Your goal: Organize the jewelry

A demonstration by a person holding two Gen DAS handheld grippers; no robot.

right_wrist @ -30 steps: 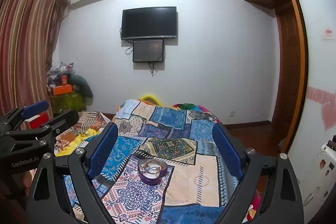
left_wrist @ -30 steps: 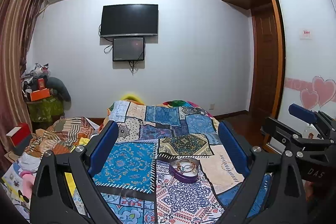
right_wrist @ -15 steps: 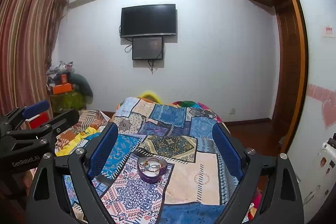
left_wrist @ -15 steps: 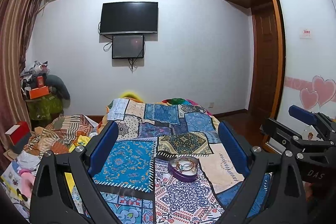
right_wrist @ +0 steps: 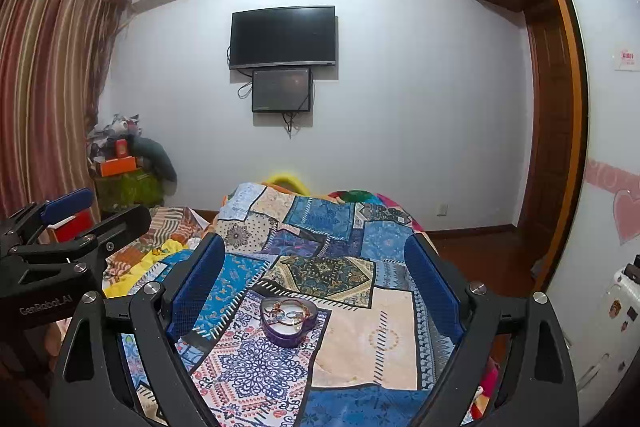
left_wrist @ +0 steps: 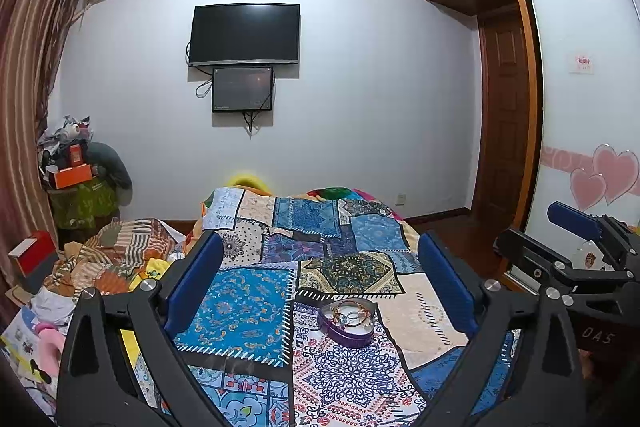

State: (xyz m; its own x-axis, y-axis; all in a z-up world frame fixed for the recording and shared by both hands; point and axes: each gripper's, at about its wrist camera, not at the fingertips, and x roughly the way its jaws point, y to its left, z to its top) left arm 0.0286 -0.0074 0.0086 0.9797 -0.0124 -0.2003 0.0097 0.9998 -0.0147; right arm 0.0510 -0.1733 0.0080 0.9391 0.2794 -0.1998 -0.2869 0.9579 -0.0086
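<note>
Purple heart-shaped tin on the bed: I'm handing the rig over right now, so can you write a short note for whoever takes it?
Left gripper: open, empty, held above the bed.
Right gripper: open, empty, held level beside it.
The purple heart-shaped tin sits lidless on the patchwork bedspread, ahead of both grippers. Inside lies a tangle of thin bangles and rings; individual pieces are too small to tell apart.
Done: nothing visibly sorted; neither gripper touches the tin.
Left: probably the whole job. Approach the tin, pick pieces out and arrange them. No second container or lid is in view.
</note>
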